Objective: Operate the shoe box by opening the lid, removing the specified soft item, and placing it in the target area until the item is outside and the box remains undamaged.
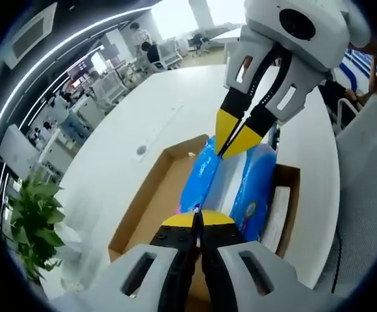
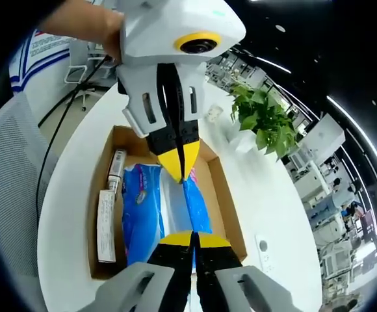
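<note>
With the open brown cardboard shoe box (image 2: 224,195) on the white tabletop (image 2: 65,195), I have both my left gripper (image 1: 198,220) and right gripper (image 2: 194,239) with jaws clamped on the soft blue-and-white plastic pack (image 2: 143,214) (lift-out and placing remain).

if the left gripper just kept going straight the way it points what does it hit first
Most likely the blue tissue pack in the open cardboard box, which lies right ahead of the left gripper. Its closed tips seem to pinch that pack already. Beyond it is the right gripper; depth is unclear.
</note>
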### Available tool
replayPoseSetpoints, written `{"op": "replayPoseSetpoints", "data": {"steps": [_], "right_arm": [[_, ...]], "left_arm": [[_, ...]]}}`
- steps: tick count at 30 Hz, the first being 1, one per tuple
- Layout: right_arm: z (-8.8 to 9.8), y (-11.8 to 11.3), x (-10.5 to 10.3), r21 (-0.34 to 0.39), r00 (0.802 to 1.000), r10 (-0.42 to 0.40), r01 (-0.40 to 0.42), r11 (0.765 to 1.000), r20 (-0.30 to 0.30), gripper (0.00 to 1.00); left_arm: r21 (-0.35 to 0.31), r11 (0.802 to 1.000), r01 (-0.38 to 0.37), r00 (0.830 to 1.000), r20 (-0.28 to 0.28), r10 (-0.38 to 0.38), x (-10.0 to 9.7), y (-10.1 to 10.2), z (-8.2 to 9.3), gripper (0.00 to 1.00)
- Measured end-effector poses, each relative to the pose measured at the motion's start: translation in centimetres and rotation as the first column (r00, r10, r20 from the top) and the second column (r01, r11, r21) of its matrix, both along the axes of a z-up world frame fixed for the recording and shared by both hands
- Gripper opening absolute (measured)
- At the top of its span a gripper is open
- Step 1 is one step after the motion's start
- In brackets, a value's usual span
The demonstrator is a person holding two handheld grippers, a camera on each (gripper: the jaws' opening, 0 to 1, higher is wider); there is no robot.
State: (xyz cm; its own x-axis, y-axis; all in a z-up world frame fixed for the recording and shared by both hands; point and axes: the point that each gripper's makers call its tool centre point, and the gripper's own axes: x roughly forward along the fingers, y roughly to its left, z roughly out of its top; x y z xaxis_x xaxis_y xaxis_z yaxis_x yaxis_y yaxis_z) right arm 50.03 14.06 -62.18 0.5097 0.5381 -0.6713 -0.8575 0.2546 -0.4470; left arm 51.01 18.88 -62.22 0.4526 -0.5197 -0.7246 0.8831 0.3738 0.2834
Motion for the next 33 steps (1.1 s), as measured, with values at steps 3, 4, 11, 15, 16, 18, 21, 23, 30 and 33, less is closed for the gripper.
{"op": "replayPoseSetpoints", "data": {"steps": [3, 4, 11, 15, 16, 18, 21, 23, 30, 33], "right_arm": [[0.7, -0.7, 0.0, 0.007, 1.000, -0.013, 0.013, 1.000, 0.007, 0.00], [0.8, -1.0, 0.0, 0.007, 1.000, -0.017, 0.017, 1.000, 0.008, 0.00], [1.7, -2.9, 0.0, 0.012, 0.999, -0.049, 0.049, 0.999, 0.020, 0.00], [2.0, -4.0, -0.1, 0.015, 0.998, -0.066, 0.066, 0.998, 0.023, 0.00], [2.0, -4.4, -0.1, 0.018, 0.997, -0.074, 0.074, 0.997, 0.022, 0.00], [2.0, -4.9, -0.3, 0.020, 0.996, -0.083, 0.083, 0.996, 0.021, 0.00], [2.1, -5.9, -0.4, 0.021, 0.995, -0.099, 0.099, 0.995, 0.022, 0.00], [2.1, -6.6, -0.6, 0.023, 0.994, -0.110, 0.110, 0.994, 0.021, 0.00], [2.1, -8.9, -1.0, 0.018, 0.989, -0.145, 0.144, 0.989, 0.020, 0.00], [2.0, -9.7, -1.1, 0.015, 0.987, -0.158, 0.157, 0.987, 0.019, 0.00]], "left_arm": [[-0.005, 1.000, 0.009, 1.000, 0.004, -0.009, -0.1, -0.8, 0.5, 0.00], [-0.007, 1.000, 0.011, 1.000, 0.004, -0.011, -0.2, -1.0, 0.7, 0.00], [-0.010, 0.999, 0.038, 0.999, -0.002, -0.038, -0.6, -3.0, 1.3, 0.00], [-0.011, 0.999, 0.050, 0.999, -0.004, -0.050, -0.7, -4.1, 1.6, 0.00], [-0.012, 0.998, 0.054, 0.999, -0.006, -0.054, -0.7, -4.5, 1.7, 0.00], [-0.010, 0.998, 0.063, 0.998, -0.007, -0.063, -0.8, -5.2, 1.7, 0.00], [-0.008, 0.997, 0.076, 0.997, -0.009, -0.076, -1.0, -6.1, 1.8, 0.00], [-0.008, 0.997, 0.083, 0.996, -0.011, -0.083, -1.1, -6.7, 1.8, 0.00], [-0.008, 0.993, 0.117, 0.993, -0.018, -0.117, -1.6, -9.0, 1.8, 0.00], [-0.006, 0.992, 0.129, 0.991, -0.019, -0.129, -1.7, -9.9, 1.8, 0.00]]}}
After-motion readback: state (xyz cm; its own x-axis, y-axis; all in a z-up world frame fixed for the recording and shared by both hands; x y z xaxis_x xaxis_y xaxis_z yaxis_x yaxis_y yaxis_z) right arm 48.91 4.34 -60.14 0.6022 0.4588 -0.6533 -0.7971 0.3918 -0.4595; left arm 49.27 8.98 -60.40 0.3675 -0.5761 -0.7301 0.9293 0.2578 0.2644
